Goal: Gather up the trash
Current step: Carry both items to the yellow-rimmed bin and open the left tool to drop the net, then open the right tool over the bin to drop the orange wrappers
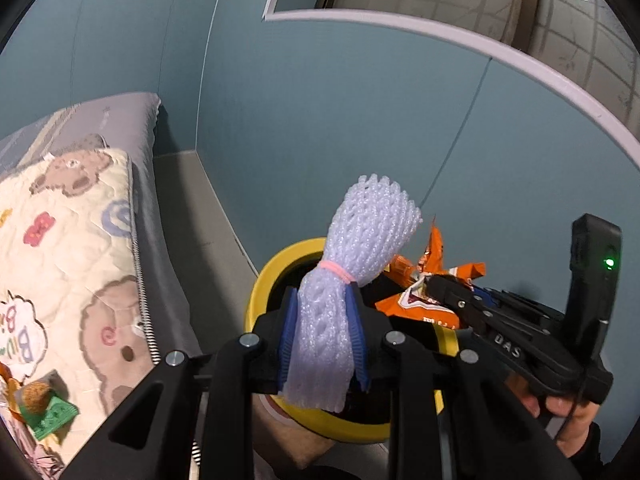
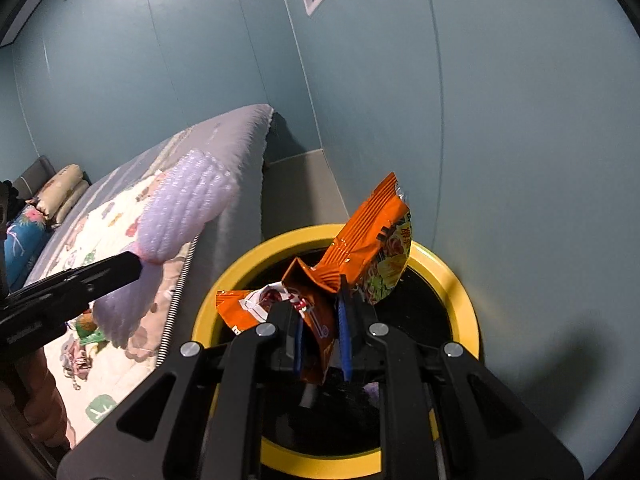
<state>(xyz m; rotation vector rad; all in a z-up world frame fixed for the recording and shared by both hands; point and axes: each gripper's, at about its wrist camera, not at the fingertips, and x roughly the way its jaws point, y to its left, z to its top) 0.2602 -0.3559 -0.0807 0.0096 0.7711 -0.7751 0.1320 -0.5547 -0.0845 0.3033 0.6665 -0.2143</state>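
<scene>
We hold a foam net (image 1: 340, 304) in our left gripper (image 1: 322, 336) and an orange wrapper (image 2: 360, 256) in our right gripper (image 2: 322, 344), both above the bin (image 2: 448, 276). Next, we judge, both jaws should open.

The foam net (image 1: 360, 248) is pale lilac-white with an open mesh pattern, tied by a pink band (image 1: 335, 270). The wrapper (image 2: 360, 252) is orange with a noodle picture and white and red print. The bin (image 2: 448, 276) has a yellow rim and black inside. Both tools are black with blue pads (image 2: 343, 336). The quilt (image 1: 72, 264) is cream with cartoon bears, the wall (image 1: 320, 120) teal.
</scene>
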